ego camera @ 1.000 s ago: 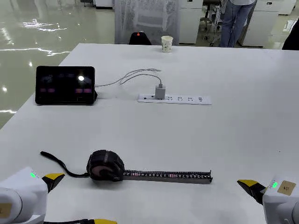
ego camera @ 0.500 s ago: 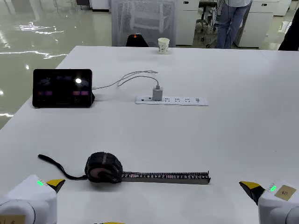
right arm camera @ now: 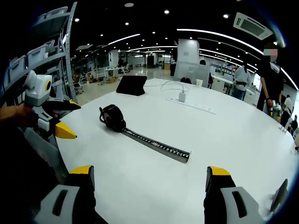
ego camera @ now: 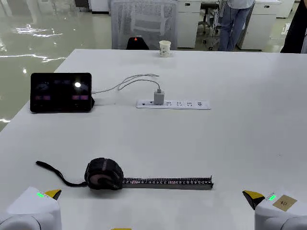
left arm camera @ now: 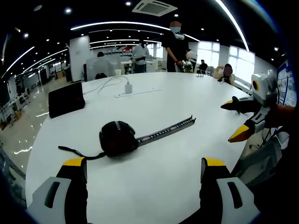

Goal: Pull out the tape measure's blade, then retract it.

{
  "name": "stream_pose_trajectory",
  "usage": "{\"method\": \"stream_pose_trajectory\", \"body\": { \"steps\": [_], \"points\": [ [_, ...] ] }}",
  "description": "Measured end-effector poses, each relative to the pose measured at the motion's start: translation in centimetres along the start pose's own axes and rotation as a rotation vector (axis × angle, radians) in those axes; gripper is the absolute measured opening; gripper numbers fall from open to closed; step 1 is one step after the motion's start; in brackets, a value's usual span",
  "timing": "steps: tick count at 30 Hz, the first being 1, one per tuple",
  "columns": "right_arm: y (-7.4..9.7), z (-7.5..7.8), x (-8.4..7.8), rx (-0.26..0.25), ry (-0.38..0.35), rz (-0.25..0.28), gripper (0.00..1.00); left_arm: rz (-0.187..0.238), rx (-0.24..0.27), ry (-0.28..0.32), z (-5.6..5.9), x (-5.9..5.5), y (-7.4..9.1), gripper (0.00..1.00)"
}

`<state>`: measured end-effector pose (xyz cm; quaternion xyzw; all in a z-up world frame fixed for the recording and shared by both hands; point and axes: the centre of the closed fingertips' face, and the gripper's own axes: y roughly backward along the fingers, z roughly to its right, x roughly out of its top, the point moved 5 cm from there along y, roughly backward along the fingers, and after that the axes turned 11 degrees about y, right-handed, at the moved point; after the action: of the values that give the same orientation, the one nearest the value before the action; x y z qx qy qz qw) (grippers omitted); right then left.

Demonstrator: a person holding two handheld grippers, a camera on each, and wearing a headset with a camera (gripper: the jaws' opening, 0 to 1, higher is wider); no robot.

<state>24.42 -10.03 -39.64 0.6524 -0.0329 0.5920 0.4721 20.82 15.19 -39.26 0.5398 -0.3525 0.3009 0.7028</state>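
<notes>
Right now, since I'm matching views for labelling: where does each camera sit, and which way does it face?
Left gripper view: on the left tool, facing across the table at the tape measure; own jaws open below, right tool at right.
Right gripper view: on the right tool, facing the extended blade; own jaws below, left tool at left.
Head view: on the headset, looking forward and down over the tape measure toward a tablet; tool tips at bottom corners.
Shared: each gripper view shows the other tool.

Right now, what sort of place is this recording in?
Probably an open-plan lab or office: a large white worktable carrying a white power strip and black rectangular tablet, grey shelving with bins, glossy floor.
</notes>
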Motion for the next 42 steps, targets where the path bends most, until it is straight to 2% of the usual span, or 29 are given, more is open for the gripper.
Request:
{"method": "stream_pose_trajectory", "body": {
  "steps": [5,11,30,42],
  "points": [
    [0.20,0.10,0.37,-0.026,-0.024,0.003,0.99,0.008,0.026,0.005,0.39,-0.04,0.18,0.99],
    [0.38,0.10,0.76,-0.030,-0.050,0.010,0.99,0.002,0.039,0.018,0.64,-0.07,0.11,0.99],
    [0.32,-0.19,0.60,-0.014,-0.066,0.002,0.99,0.002,0.069,0.028,0.61,-0.15,-0.02,0.99],
    [0.05,-0.35,0.45,0.021,-0.064,0.006,0.99,0.009,0.084,0.044,0.44,-0.09,-0.18,0.99]
  ]
}}
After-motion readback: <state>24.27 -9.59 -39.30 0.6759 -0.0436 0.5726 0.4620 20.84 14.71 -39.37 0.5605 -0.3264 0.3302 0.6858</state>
